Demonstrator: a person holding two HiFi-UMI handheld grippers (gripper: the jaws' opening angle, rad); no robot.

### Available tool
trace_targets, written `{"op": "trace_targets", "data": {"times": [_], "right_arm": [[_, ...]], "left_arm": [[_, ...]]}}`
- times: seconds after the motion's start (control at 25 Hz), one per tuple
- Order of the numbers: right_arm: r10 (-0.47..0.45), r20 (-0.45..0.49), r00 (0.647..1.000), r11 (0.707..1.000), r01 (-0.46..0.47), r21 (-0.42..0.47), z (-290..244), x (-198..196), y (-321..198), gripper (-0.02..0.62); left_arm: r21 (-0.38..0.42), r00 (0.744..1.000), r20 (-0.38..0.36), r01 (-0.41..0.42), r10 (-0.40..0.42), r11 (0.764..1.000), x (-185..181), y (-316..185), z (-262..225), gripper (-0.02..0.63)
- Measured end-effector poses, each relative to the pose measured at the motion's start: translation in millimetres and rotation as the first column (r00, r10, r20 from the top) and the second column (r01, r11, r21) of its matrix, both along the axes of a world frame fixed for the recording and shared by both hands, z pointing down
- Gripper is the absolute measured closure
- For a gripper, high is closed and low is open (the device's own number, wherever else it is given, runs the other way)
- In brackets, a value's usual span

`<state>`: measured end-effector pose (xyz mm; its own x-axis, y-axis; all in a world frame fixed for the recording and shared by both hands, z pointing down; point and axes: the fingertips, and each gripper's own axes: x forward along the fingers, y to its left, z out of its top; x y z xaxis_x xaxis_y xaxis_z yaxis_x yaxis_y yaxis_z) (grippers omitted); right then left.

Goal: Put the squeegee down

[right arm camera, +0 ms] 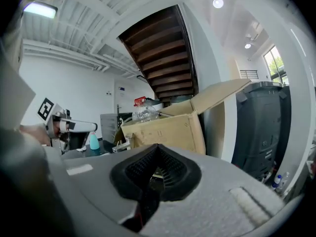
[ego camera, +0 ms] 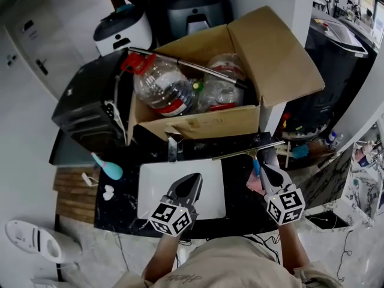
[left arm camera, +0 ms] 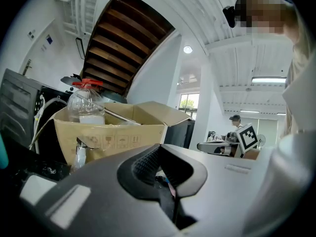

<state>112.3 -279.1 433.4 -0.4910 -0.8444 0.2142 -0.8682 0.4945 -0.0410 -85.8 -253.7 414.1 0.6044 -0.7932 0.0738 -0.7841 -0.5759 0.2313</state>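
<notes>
**Squeegee on the counter, both my grippers closed and empty**

Looking down now: the squeegee [ego camera: 249,153] lies on the dark counter [ego camera: 240,191], right in front of the cardboard box [ego camera: 198,125]. Its pale blade runs along the foot of the box's front wall, and the blue handle points back toward me.

My right gripper [ego camera: 267,173] hangs just beside that handle in the head view. Its own view shows the ribbed pads pressed together tip to tip with nothing caught between them. So the squeegee is out of my grasp and resting on its own.

Over on the other side, my left gripper [ego camera: 193,180] hovers above the white tray [ego camera: 153,188]. Its jaws are drawn together as well and carry nothing. It points level, toward the box.

The box's flaps stand open. Inside it, clear plastic bottles [ego camera: 162,86] are piled up, one with a red cap. A long thin rod lies across the top of them.

Off to my left, a teal bottle [ego camera: 108,168] lies tipped on the counter's edge, well apart from the squeegee.
</notes>
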Motion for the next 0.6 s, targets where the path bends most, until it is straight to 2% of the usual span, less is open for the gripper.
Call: {"op": "trace_targets", "data": {"times": [0.32, 0.6], "right_arm": [[-0.048, 0.027, 0.998, 0.994, 0.045, 0.095, -44.0, 0.3, 14.2, 0.594], [-0.054, 0.008, 0.998, 0.991, 0.053, 0.123, -53.6, 6.9, 25.2, 0.594]], "left_arm": [[0.053, 1.000, 0.007, -0.002, 0.002, 0.999, 7.8, -2.9, -19.1, 0.592], [0.071, 1.000, 0.023, -0.007, 0.005, 0.997, 11.9, -5.6, -22.6, 0.592]]}}
